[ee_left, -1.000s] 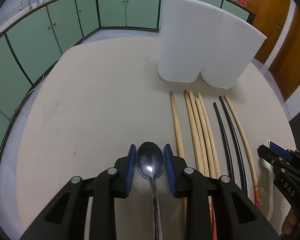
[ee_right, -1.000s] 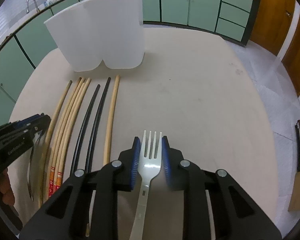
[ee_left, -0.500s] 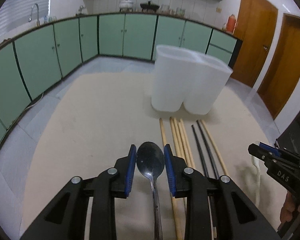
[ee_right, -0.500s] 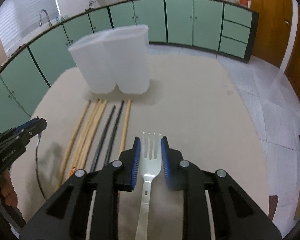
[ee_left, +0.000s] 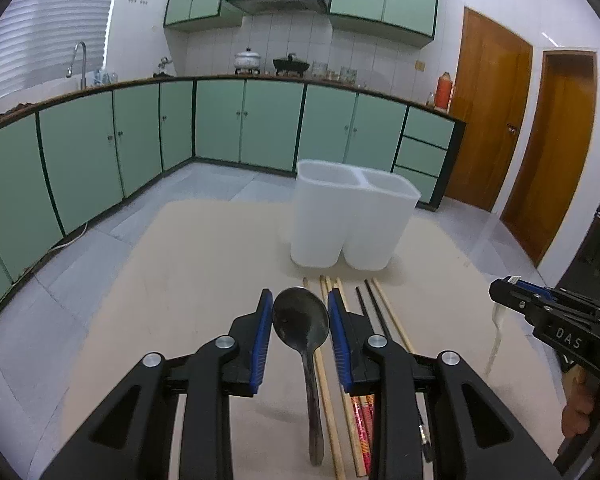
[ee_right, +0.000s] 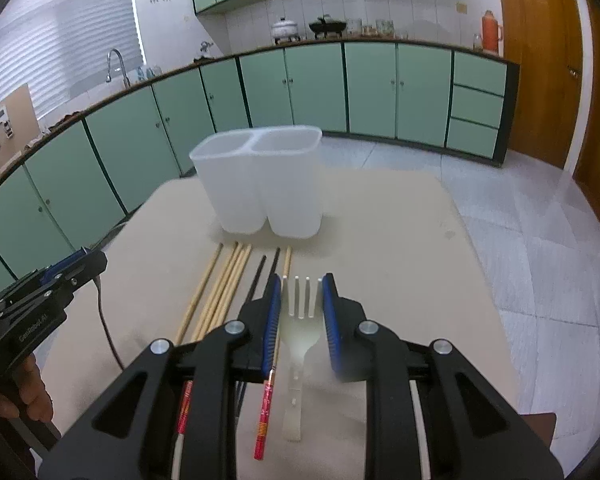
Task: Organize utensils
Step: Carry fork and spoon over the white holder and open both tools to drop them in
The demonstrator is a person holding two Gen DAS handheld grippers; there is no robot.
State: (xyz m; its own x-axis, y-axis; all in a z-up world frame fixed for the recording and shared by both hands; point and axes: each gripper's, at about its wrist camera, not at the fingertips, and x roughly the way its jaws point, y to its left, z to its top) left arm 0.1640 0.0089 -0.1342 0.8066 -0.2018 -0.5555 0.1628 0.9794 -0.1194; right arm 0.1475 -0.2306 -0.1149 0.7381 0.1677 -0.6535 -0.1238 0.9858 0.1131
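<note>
My left gripper (ee_left: 300,318) is shut on a metal spoon (ee_left: 301,320), its blue pads clamping the bowl while the handle hangs down above the table. A white plastic fork (ee_right: 302,308) is clamped between the pads of my right gripper (ee_right: 302,298), tines forward. Both utensils are lifted off the beige table (ee_left: 204,264). A white two-compartment holder (ee_left: 350,220) (ee_right: 262,184) stands at the far side. In front of it several chopsticks (ee_left: 332,364) (ee_right: 228,284) lie in a row, wooden and black. Each view shows the other gripper at its edge, the right gripper (ee_left: 548,320) and the left gripper (ee_right: 44,292).
Green kitchen cabinets (ee_left: 140,148) with a counter run along the back and left. Wooden doors (ee_left: 488,120) stand at the right. Tiled floor (ee_right: 540,240) surrounds the table. A person's hand (ee_right: 24,396) grips the left tool.
Both grippers have risen and tilted up with the spoon and fork still clamped. The holder and chopsticks now sit lower and smaller in the views, and more of the kitchen shows.
</note>
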